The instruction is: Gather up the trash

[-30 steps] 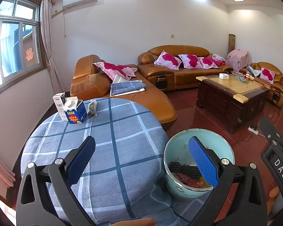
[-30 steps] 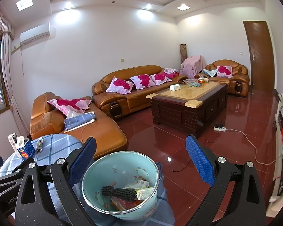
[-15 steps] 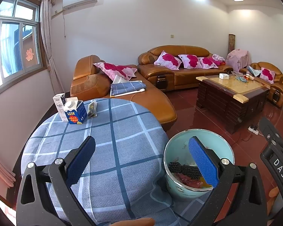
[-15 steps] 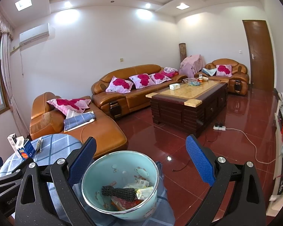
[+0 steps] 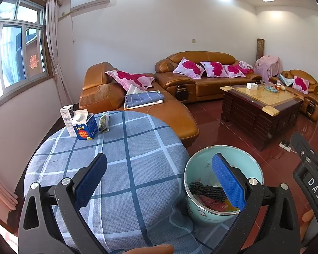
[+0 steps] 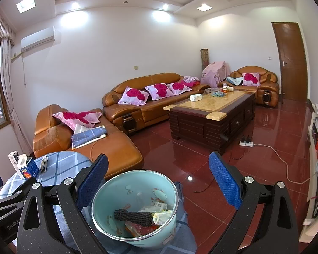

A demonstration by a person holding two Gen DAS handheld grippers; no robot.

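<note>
Round table (image 5: 120,169) under its checked cloth carries your trash bowl (image 5: 203,211) right at the near edge. Both your left gripper (image 5: 159,182) and right gripper (image 6: 156,182) are spread wide, holding nothing. Beyond the bowl, across the cloth, stand the blue carton (image 5: 83,127), a white box (image 5: 66,116) and a wrapper (image 5: 103,122). Nudge the bowl while reaching past it and it could tip off the edge.

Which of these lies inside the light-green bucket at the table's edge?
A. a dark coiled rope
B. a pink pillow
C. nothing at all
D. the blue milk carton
A: a dark coiled rope lies atop wrappers inside the bucket, while the blue carton stands on the far side of the table.
</note>
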